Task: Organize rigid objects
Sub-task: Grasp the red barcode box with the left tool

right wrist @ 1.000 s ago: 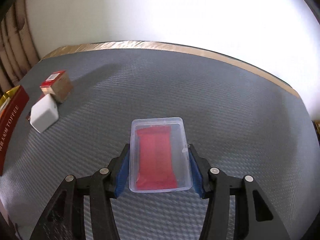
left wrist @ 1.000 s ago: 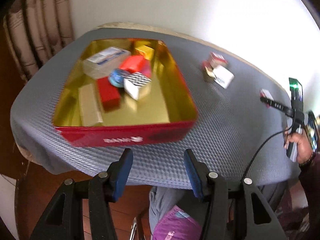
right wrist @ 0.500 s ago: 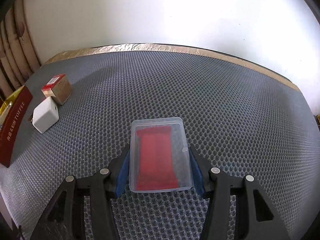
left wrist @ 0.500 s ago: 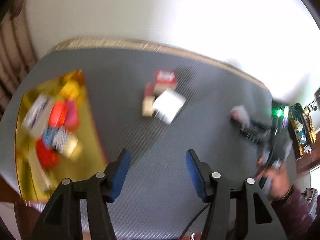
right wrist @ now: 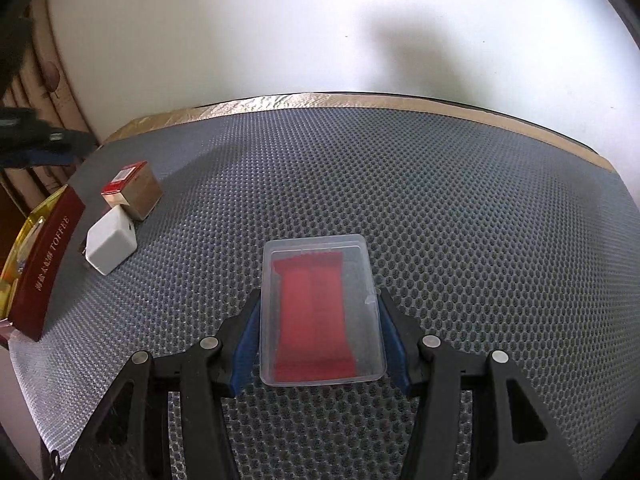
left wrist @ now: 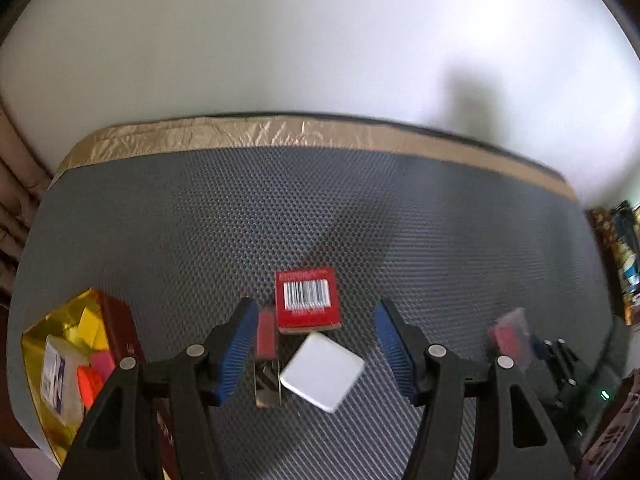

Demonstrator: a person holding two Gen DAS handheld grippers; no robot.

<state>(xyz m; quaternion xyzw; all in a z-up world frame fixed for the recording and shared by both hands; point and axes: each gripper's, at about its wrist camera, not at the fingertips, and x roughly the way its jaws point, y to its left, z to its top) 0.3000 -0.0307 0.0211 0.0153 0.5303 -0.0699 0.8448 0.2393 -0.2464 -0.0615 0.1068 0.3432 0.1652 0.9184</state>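
Note:
My left gripper [left wrist: 316,332] is open above a small cluster on the grey mat: a red box with a barcode [left wrist: 307,302], a white block [left wrist: 322,372] and a thin red and gold box [left wrist: 267,354] beside the left finger. My right gripper [right wrist: 320,320] is shut on a clear plastic case with a red insert [right wrist: 320,312], held just over the mat. The same case shows blurred at the right of the left wrist view [left wrist: 510,334]. The red and gold tin [left wrist: 72,364] with several small boxes sits at the left. The tin's red wall [right wrist: 44,264] shows in the right wrist view.
The grey honeycomb mat [right wrist: 400,184] covers the table, with a tan strip [left wrist: 280,136] along the far edge at a white wall. In the right wrist view the red box [right wrist: 134,190] and white block [right wrist: 110,246] lie left of the case.
My left gripper swung right from the tin and moved in over the red box and white block. My right gripper stays shut on the clear case, which has barely moved.

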